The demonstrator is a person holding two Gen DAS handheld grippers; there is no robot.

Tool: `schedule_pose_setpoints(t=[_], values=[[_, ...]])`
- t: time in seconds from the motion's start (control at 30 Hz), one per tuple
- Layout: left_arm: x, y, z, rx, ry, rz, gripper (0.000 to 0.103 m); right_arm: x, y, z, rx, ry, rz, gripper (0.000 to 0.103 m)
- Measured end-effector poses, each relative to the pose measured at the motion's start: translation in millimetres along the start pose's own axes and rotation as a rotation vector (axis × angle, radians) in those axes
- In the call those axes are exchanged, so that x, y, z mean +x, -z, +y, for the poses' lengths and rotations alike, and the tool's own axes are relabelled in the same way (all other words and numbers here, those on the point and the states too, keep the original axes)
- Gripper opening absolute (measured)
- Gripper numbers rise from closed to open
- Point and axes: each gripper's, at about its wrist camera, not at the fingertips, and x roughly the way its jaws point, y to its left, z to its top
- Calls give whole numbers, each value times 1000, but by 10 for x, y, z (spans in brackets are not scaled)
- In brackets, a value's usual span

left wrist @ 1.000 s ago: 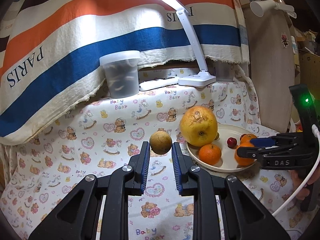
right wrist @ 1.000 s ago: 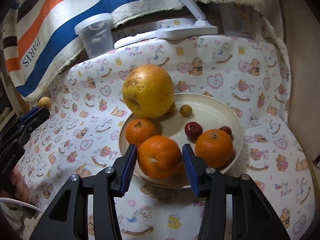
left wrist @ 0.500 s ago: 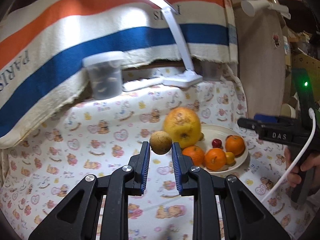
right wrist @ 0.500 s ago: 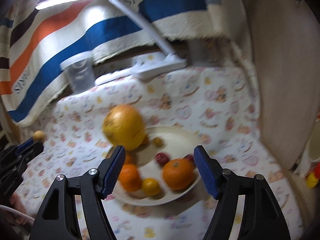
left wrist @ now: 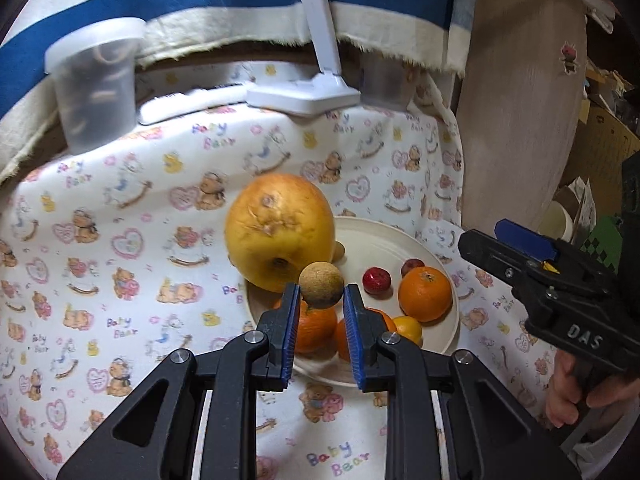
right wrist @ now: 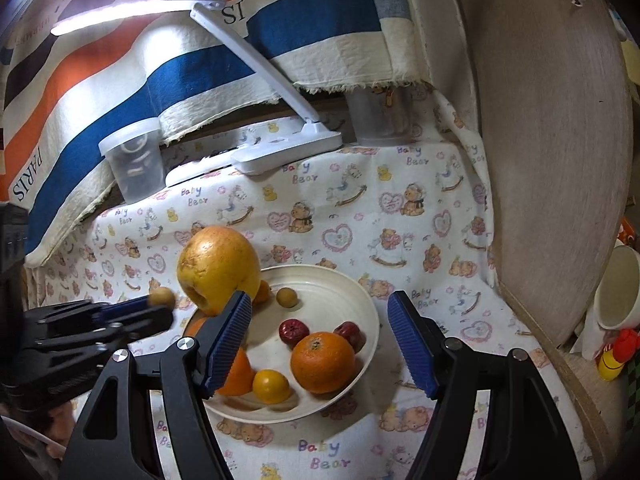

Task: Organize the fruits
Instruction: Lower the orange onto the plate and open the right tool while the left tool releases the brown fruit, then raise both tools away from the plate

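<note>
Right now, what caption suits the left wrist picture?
Left tongs grip a small brown fruit above a plate of oranges and one big yellow fruit.

The left gripper (left wrist: 321, 300) has carried the small round tan fruit (left wrist: 321, 284) across to above the cream plate (left wrist: 400, 240). The right gripper (right wrist: 320, 340) has released its orange (right wrist: 322, 362), widened its jaws and lifted away.
</note>
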Motion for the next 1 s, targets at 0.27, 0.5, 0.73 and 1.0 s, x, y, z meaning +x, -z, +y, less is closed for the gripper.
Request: schedule_pose_setpoints(t=[0.27,0.5,0.73,1.0], values=[[51,25,-43,31,-16,19,21,13,31,61,-22,-1,6,72],[117,8,-10,29,-16,34,21,64,54,82,-32,14,17,72],[190,-51,-58,50,-22,41,21,71,39,50,-14,16,18,72],[102,-12,2,9,-49,11,38,75,45,41,-1,7,27,72]])
